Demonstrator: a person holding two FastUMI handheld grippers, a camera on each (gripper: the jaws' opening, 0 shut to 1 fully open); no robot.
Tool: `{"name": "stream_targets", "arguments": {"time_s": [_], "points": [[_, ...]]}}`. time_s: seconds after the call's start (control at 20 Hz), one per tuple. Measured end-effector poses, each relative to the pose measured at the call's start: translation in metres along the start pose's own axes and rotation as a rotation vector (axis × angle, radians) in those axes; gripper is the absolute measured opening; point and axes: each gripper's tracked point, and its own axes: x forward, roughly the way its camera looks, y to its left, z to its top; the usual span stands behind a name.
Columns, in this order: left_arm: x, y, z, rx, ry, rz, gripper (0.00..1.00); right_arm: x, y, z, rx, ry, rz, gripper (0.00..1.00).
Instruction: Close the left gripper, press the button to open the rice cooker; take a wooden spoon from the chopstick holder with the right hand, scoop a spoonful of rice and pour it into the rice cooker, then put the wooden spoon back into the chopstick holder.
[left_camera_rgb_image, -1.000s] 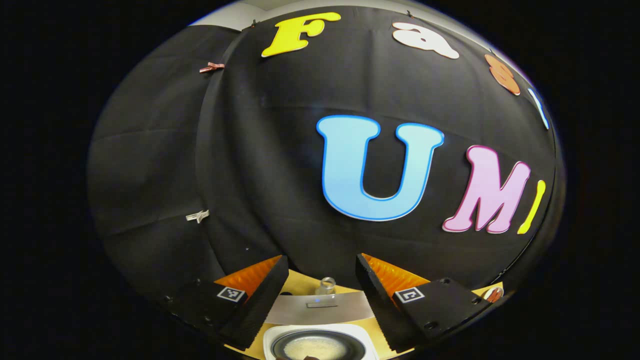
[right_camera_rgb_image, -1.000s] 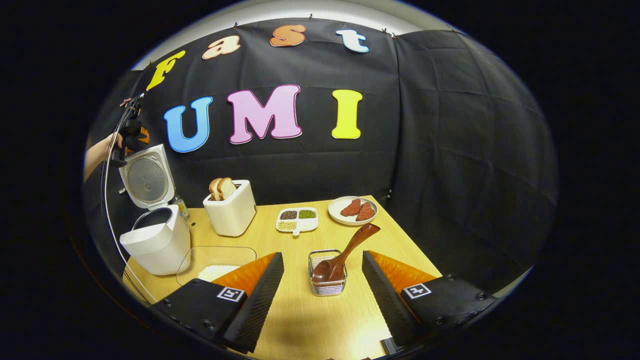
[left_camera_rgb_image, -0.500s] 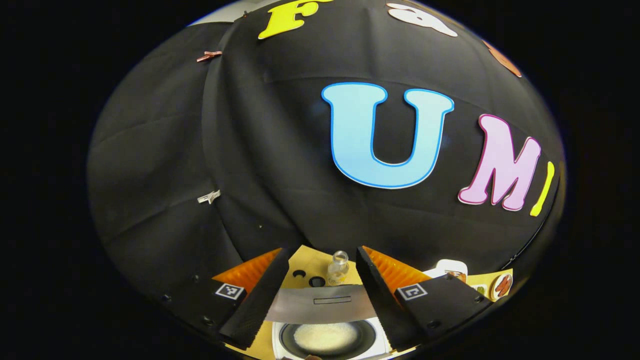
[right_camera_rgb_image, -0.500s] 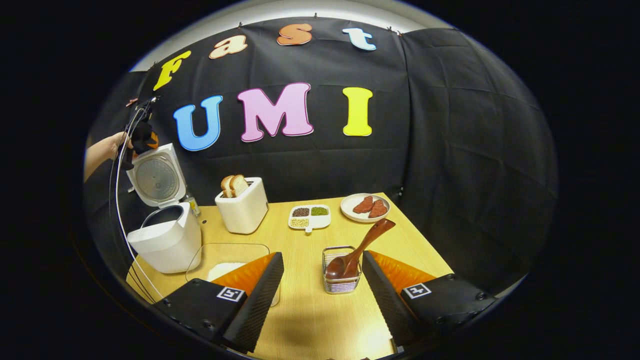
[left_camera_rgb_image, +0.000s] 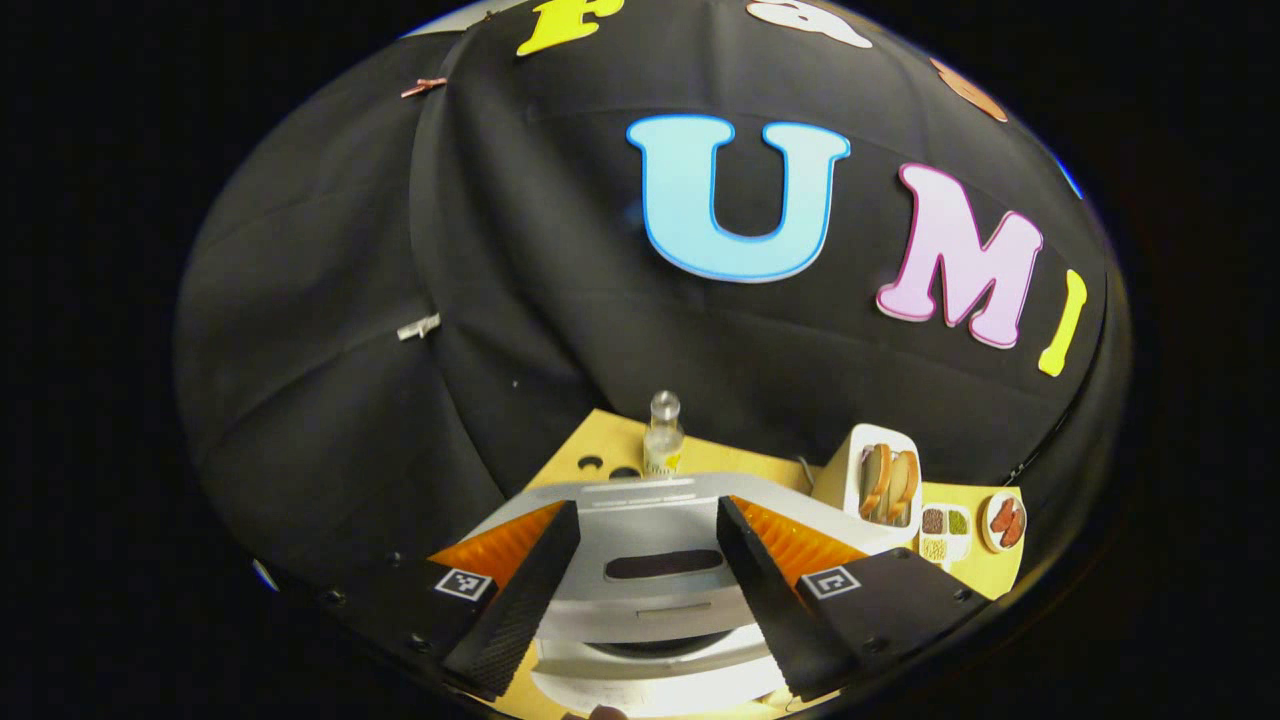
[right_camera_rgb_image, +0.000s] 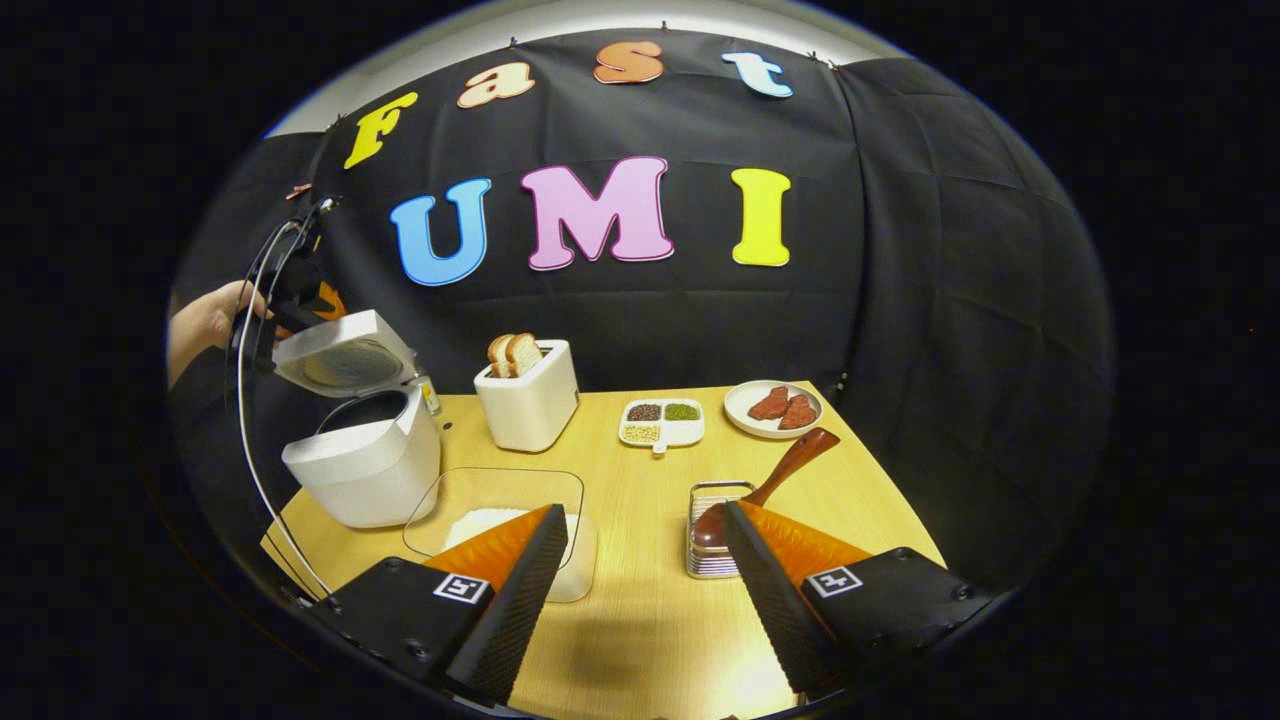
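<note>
The white rice cooker (right_camera_rgb_image: 365, 465) stands at the table's left with its lid (right_camera_rgb_image: 345, 355) tilted about halfway down. A hand (right_camera_rgb_image: 205, 320) holds my left gripper (right_camera_rgb_image: 290, 300) at the lid's raised edge. In the left gripper view the lid's top (left_camera_rgb_image: 650, 540) lies just under my left gripper (left_camera_rgb_image: 645, 590), whose fingers are apart. The wooden spoon (right_camera_rgb_image: 775, 475) leans in the wire chopstick holder (right_camera_rgb_image: 708, 545), bowl down. My right gripper (right_camera_rgb_image: 640, 590) is open and holds nothing; its right finger partly covers the holder. A clear container of rice (right_camera_rgb_image: 500, 510) sits beside the cooker.
A white toaster (right_camera_rgb_image: 528, 400) with bread slices, a divided dish (right_camera_rgb_image: 660, 422) of beans and a plate (right_camera_rgb_image: 780, 407) with meat line the table's back. A small glass bottle (left_camera_rgb_image: 662, 435) stands behind the cooker. Bare tabletop (right_camera_rgb_image: 640, 640) lies below my right gripper.
The cooker's lid has swung from upright to about halfway down, with my left gripper tipping down along with it. My right gripper has shifted left, so the holder now sits at its right finger.
</note>
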Motion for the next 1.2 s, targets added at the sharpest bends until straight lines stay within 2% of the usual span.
{"name": "stream_targets", "arguments": {"time_s": [0.25, 0.55, 0.75, 0.9, 1.2], "points": [[-0.004, -0.007, -0.049, 0.011, -0.012, 0.026, 0.98, -0.006, 0.0, -0.011, -0.02, 0.022, 0.021, 0.99], [0.002, -0.01, -0.085, 0.037, -0.074, 0.044, 0.98, -0.012, -0.015, -0.016, -0.021, 0.031, 0.003, 0.99], [0.011, -0.011, -0.115, 0.02, -0.029, 0.059, 0.99, -0.012, -0.024, -0.019, -0.011, 0.038, -0.001, 0.99], [0.013, -0.012, -0.12, 0.029, -0.048, 0.075, 0.99, -0.011, -0.028, -0.019, -0.015, 0.037, 0.005, 0.99], [0.016, -0.016, -0.124, 0.067, -0.016, 0.039, 1.0, 0.0, -0.039, -0.02, -0.02, 0.047, 0.036, 0.99]]}}
